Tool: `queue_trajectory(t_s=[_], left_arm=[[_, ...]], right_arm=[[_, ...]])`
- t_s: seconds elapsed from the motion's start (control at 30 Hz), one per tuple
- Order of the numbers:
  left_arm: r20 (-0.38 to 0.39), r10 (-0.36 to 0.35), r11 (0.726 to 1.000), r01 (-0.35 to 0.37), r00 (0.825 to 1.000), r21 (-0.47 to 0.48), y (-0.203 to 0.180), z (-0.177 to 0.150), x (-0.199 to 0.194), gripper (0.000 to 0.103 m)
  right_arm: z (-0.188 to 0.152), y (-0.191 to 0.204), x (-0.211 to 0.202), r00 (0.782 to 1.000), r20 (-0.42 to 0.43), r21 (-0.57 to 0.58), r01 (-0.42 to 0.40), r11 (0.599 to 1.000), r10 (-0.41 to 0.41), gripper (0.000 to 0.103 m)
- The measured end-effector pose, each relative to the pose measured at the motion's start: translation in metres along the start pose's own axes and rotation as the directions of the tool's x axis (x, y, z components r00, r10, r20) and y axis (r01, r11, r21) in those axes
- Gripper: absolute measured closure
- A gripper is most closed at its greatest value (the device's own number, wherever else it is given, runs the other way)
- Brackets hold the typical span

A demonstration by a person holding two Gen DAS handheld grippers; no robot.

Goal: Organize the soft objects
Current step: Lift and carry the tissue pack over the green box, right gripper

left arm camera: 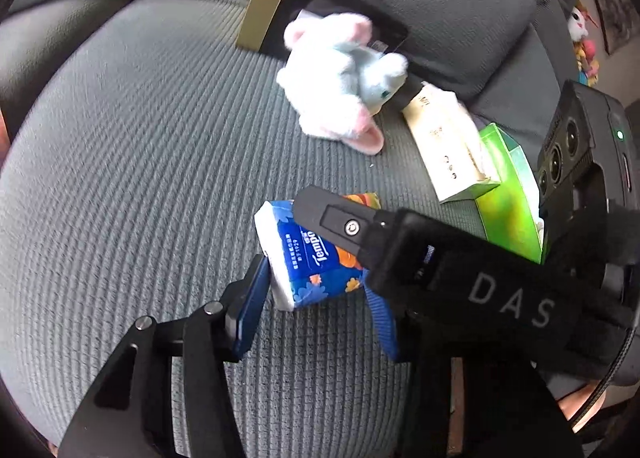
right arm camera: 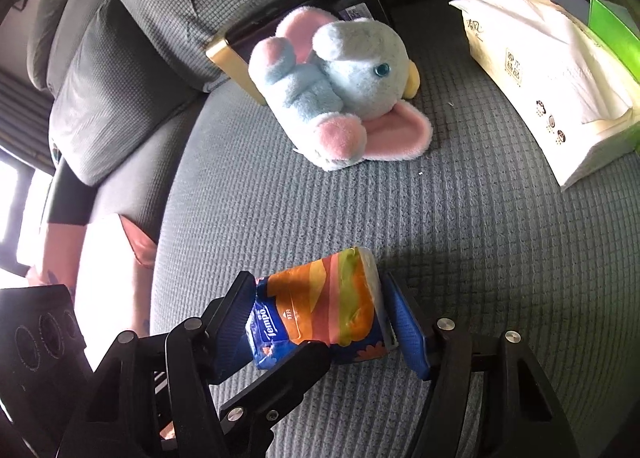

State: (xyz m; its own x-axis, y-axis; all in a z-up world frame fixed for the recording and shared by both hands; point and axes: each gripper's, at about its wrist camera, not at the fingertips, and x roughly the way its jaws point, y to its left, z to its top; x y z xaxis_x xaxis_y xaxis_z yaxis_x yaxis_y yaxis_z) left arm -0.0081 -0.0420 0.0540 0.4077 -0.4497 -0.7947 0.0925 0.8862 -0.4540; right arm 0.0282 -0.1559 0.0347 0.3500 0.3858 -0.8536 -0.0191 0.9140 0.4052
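A blue and orange Tempo tissue pack point(left arm camera: 308, 254) point(right arm camera: 320, 318) sits between the fingers of both grippers above the grey sofa seat point(left arm camera: 140, 177) point(right arm camera: 460, 238). My left gripper point(left arm camera: 316, 298) has its blue pads on the pack's two ends. My right gripper point(right arm camera: 324, 322) is shut on the same pack, and its black body crosses the left wrist view. A pale blue and pink plush elephant point(left arm camera: 344, 81) point(right arm camera: 340, 93) lies further back on the seat.
A black and gold box point(left arm camera: 272, 5) point(right arm camera: 236, 53) leans against the back cushion behind the elephant. A white tissue pack point(left arm camera: 448, 137) point(right arm camera: 536, 69) lies on a green tissue box point(left arm camera: 512, 193) point(right arm camera: 612, 29) at the right.
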Motion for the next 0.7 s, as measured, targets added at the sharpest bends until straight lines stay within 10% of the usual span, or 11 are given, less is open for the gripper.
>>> queue_trajectory(t_s=[0.7], left_arm=[[0.255, -0.128, 0.983, 0.088, 0.958, 0.164, -0.022, -0.009, -0.067, 0.055]], right_arm=[[-0.017, 0.054, -0.081, 0.929, 0.368, -0.181, 0.106, 0.978, -0.032, 0.035]])
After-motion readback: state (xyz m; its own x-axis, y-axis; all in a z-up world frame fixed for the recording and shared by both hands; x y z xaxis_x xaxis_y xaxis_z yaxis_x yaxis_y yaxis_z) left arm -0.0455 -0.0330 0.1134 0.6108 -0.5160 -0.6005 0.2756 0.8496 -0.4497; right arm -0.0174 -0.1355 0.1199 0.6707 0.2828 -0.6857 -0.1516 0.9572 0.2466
